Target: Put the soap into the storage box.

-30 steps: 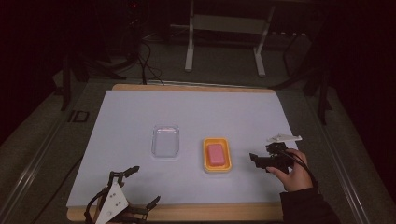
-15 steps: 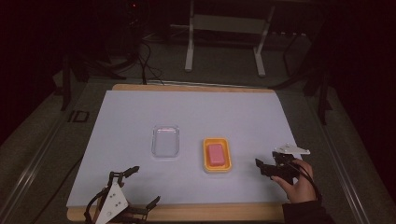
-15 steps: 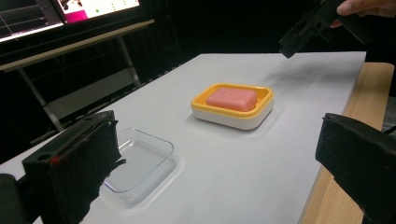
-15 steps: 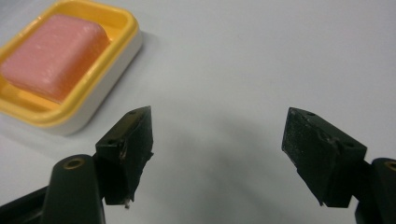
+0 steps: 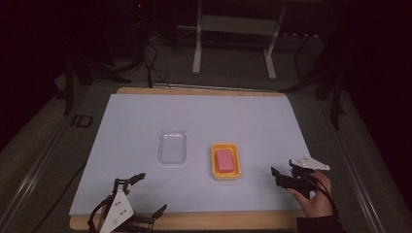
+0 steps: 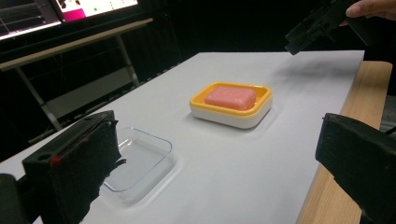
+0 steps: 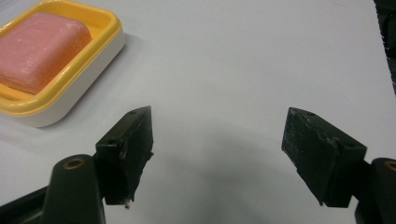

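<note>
High view: the right tool (image 5: 284, 178), held in a hand (image 5: 318, 196) near the surface's (image 5: 243, 121) right front corner, points left toward the soap dish (image 5: 226, 161), with a clear gap between them. Its jaws stand apart with nothing between them; the right gripper view shows bare white surface in the gap and the dish at the upper left. A pink soap (image 5: 225, 159) lies in the yellow dish, right of centre. Just left of it sits a clear tray (image 5: 172, 146). The left tool (image 5: 141, 196) rests at the front edge near the left corner, jaws spread wide and empty.
</note>
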`<act>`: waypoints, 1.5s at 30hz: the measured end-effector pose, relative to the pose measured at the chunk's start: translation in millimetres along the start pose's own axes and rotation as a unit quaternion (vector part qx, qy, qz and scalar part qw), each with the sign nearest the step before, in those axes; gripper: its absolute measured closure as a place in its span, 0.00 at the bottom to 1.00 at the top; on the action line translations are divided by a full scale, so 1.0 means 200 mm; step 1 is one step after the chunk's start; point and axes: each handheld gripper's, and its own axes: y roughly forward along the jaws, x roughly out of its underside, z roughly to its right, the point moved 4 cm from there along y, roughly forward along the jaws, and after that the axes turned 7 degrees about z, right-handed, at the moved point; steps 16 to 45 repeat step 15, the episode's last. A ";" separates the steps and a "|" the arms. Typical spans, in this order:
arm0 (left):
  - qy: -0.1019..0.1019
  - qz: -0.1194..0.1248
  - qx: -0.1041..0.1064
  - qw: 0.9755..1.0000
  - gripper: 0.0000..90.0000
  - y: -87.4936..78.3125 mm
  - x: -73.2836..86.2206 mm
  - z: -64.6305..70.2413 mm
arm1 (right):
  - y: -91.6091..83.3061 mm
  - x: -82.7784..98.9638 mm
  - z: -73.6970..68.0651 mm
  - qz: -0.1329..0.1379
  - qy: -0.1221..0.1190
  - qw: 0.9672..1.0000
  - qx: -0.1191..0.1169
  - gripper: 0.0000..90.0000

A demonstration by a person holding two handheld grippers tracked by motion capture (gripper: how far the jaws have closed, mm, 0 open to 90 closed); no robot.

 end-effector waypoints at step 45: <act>-0.003 0.001 0.000 1.000 0.00 0.00 0.00 0.00 | 0.04 0.03 0.00 -0.005 0.009 1.000 -0.015 0.28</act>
